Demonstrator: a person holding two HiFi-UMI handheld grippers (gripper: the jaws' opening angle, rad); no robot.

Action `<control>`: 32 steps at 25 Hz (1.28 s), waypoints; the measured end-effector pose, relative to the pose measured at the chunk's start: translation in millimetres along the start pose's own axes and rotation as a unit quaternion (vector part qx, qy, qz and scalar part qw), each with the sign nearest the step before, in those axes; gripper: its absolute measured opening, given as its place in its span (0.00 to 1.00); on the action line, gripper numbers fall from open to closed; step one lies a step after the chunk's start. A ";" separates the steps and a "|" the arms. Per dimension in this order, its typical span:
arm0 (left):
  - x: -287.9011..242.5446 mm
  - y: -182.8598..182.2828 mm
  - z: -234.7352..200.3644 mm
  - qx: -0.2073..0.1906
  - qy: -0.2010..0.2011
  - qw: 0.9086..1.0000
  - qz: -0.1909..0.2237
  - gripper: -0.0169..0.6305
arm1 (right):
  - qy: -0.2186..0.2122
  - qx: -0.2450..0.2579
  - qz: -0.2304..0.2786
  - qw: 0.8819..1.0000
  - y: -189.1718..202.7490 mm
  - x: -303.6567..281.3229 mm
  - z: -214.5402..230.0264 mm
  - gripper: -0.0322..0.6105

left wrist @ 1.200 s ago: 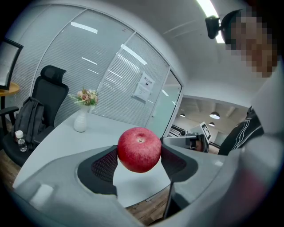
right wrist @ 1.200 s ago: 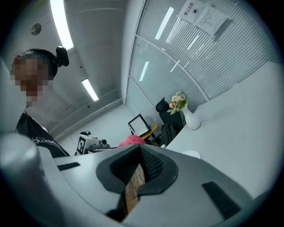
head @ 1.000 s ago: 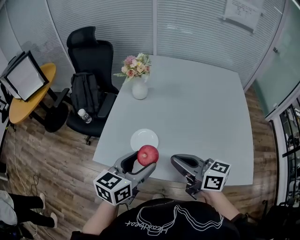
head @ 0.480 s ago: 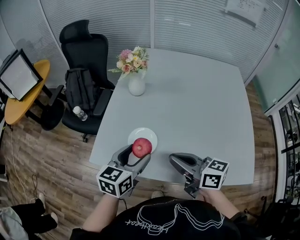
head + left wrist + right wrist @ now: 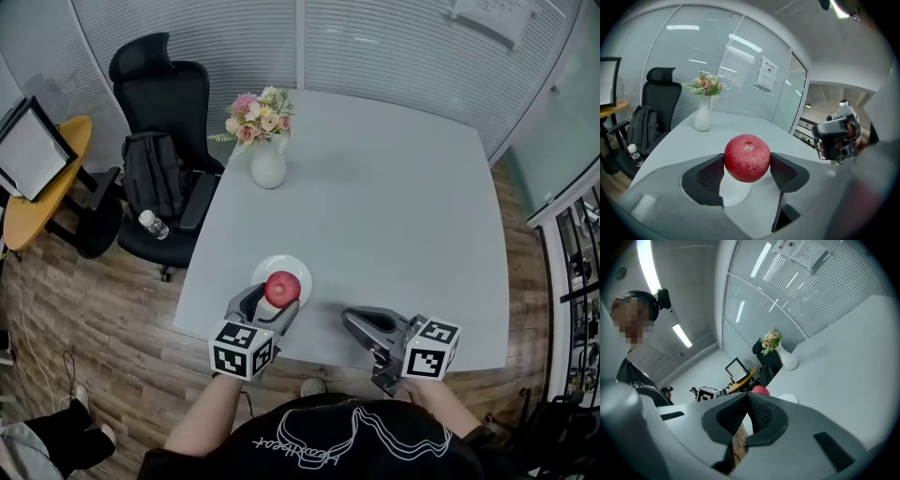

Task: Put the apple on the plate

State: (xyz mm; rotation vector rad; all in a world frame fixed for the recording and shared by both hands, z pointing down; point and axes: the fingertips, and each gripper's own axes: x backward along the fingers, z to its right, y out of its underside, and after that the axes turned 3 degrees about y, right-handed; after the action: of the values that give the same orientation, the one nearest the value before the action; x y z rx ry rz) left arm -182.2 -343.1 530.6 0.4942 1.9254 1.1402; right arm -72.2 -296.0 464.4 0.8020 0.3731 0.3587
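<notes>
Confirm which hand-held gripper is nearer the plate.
Left. The left hand-held gripper holds the apple directly over the plate; the right hand-held gripper, shut and empty, sits off to the plate's right near the table edge.

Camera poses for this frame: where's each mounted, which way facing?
Head view: on the person's head, steeply down at the table; shows both arms, left gripper shut on the apple over the plate, right gripper shut.
Left gripper view: along its jaws toward the vase; right gripper at right.
Right gripper view: along its closed jaws, leftward across the table; person's torso at left.
Shared: all three show apple, plate, vase.
</notes>
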 end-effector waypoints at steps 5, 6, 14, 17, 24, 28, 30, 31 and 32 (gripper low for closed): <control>-17.1 15.2 -14.7 -0.009 -0.015 1.000 -0.021 0.51 | 0.006 0.000 -0.009 1.000 5.1 -1.5 6.8 0.06; -20.3 18.7 -17.6 -0.010 -0.018 0.999 -0.025 0.51 | 0.007 -0.001 -0.011 1.000 6.6 -1.8 8.5 0.06; -43.2 43.3 -36.1 -0.023 -0.029 0.997 -0.060 0.51 | 0.020 -0.008 -0.012 1.000 11.4 -0.3 18.7 0.06; -49.9 50.1 -42.5 -0.023 -0.033 0.997 -0.071 0.51 | 0.026 -0.011 -0.011 1.000 12.6 2.4 21.7 0.06; -60.7 60.5 -48.5 -0.035 -0.037 0.995 -0.087 0.51 | 0.036 -0.010 -0.009 0.999 12.5 10.2 23.6 0.06; -65.1 62.9 -48.1 -0.039 -0.038 0.994 -0.091 0.51 | 0.042 -0.015 -0.007 0.999 14.1 14.6 26.5 0.06; -66.9 64.8 -49.1 -0.040 -0.040 0.994 -0.093 0.51 | 0.042 -0.015 -0.009 0.999 15.6 15.0 25.9 0.06; -67.5 66.2 -50.1 -0.041 -0.042 0.994 -0.095 0.51 | 0.042 -0.014 -0.010 0.999 16.2 15.0 25.6 0.06; -67.9 67.9 -51.2 -0.043 -0.044 0.993 -0.097 0.51 | 0.042 -0.014 -0.011 0.999 16.5 14.9 25.7 0.06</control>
State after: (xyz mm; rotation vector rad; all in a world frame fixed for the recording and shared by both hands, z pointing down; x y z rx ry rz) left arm -189.1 -381.4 632.2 0.2988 1.7966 1.0540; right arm -50.3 -294.7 490.4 0.7568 0.4538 0.3775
